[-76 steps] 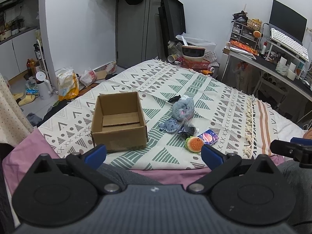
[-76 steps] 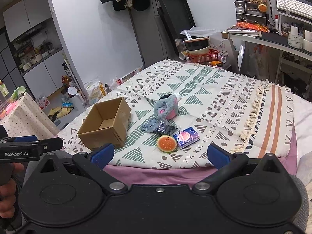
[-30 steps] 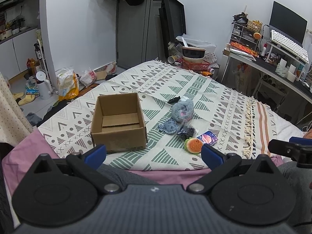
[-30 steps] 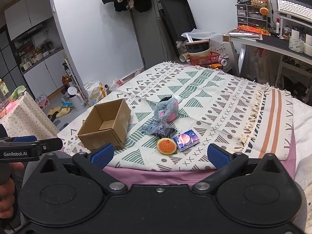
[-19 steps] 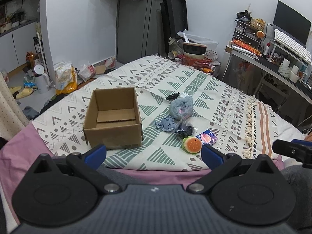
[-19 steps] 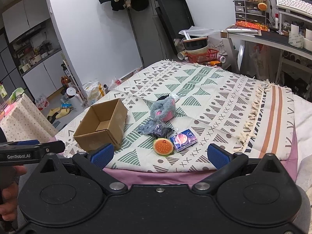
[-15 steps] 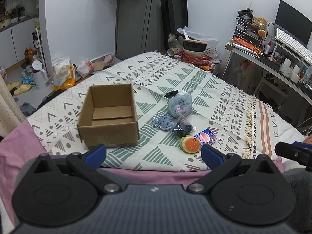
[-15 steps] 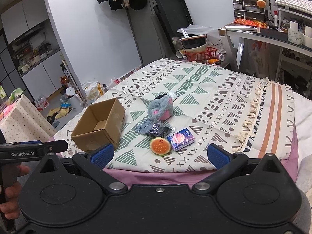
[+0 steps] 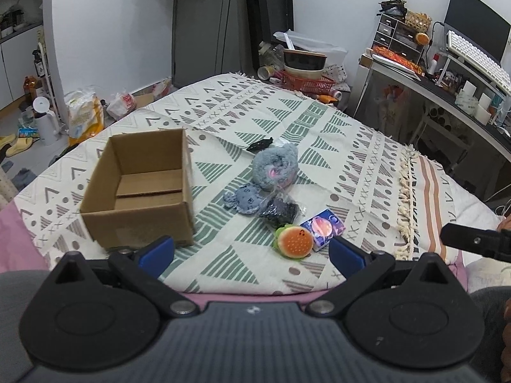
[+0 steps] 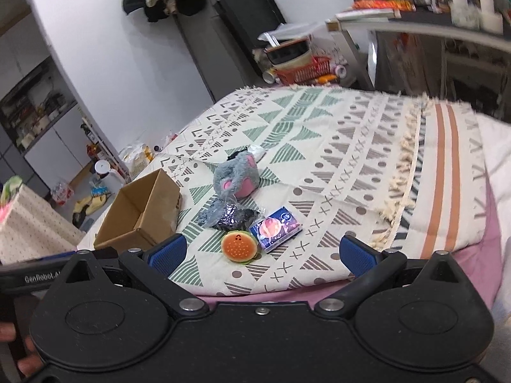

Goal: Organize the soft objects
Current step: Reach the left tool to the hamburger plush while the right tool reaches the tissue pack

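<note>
Patterned blanket (image 10: 335, 146), burger plush (image 10: 239, 246) between right gripper (image 10: 261, 253) fingers

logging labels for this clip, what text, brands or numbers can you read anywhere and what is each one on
"GenRobot.A": white print on the black body of the left gripper, seen from the right wrist view; the end is hidden by the right gripper.
Blue packet by the burger toy: print too blurred to read.
Cardboard box: no text visible.

"genrobot.a…" printed on the left tongs (image 10: 41, 276).
</note>
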